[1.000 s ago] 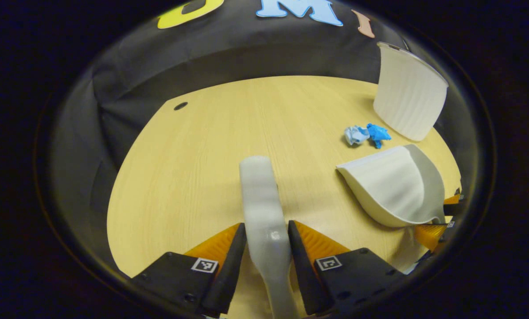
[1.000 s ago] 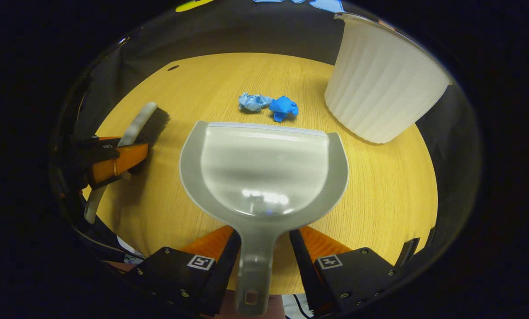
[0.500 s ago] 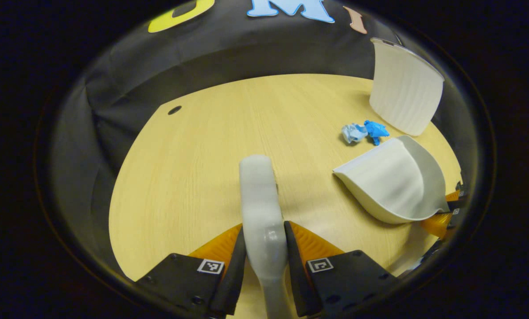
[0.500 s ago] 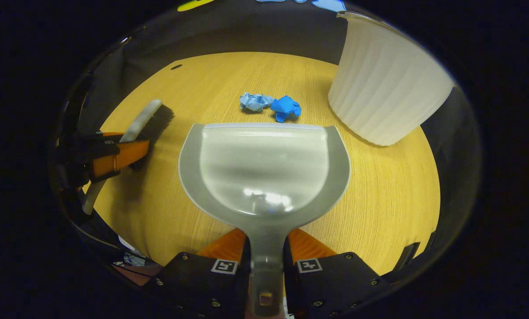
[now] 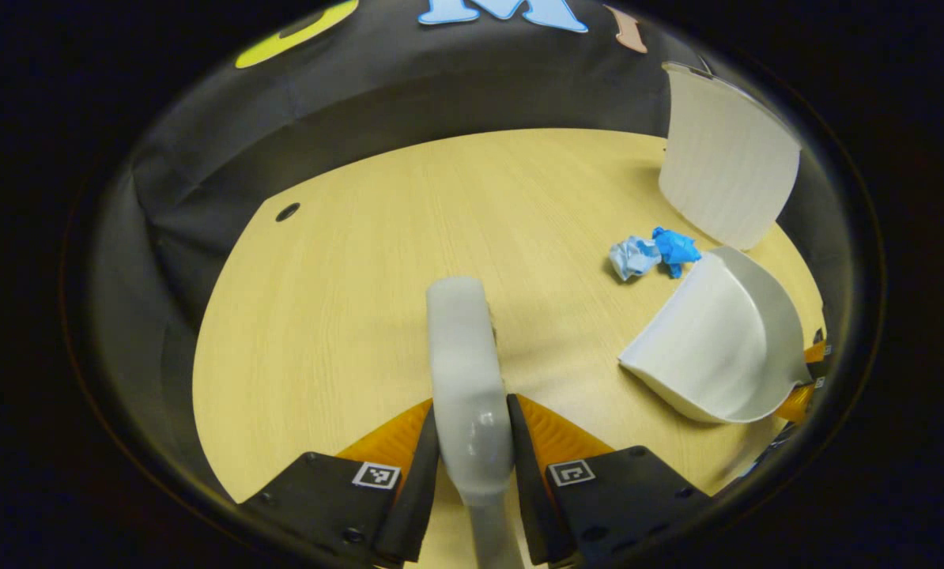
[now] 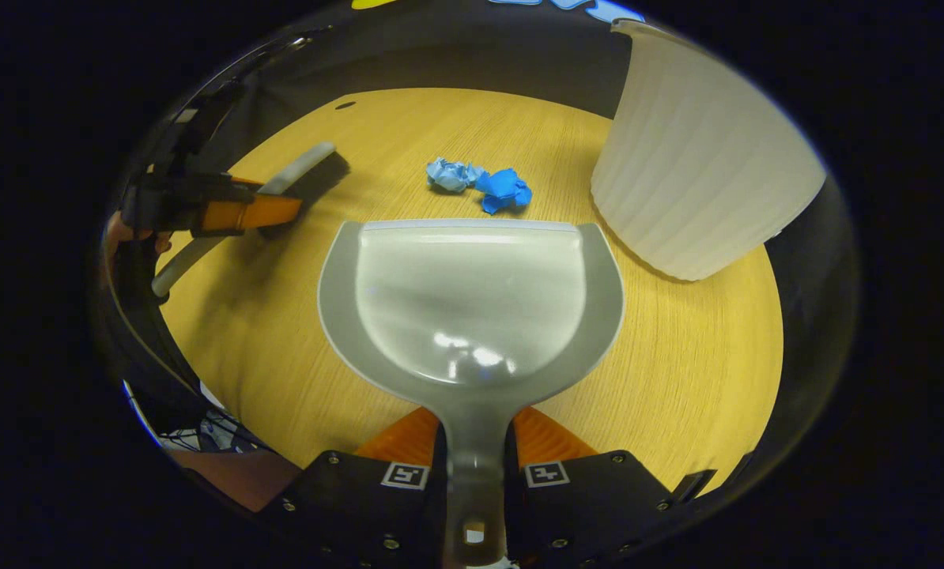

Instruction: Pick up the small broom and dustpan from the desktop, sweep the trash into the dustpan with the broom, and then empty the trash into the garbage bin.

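My left gripper (image 5: 472, 442) is shut on the grey handle of the small broom (image 5: 462, 356), which points forward over the wooden desktop (image 5: 345, 300). In the right gripper view the broom (image 6: 298, 170) shows dark bristles under its back, held by the left gripper (image 6: 235, 212). My right gripper (image 6: 473, 450) is shut on the handle of the grey dustpan (image 6: 472, 300), whose front lip lies just short of two crumpled blue paper balls (image 6: 480, 182). In the left gripper view the dustpan (image 5: 717, 332) sits at the right, next to the paper balls (image 5: 652, 253).
A white ribbed garbage bin (image 6: 693, 158) stands on the desktop to the right of the trash, also seen as the bin (image 5: 725, 150) at the far right. A small round cable hole (image 5: 287, 212) lies near the table's far left edge.
Both grippers closed onto their handles a second ago and stayed shut. The broom has lifted and swung toward the far side. The dustpan's mouth has turned toward the paper balls.
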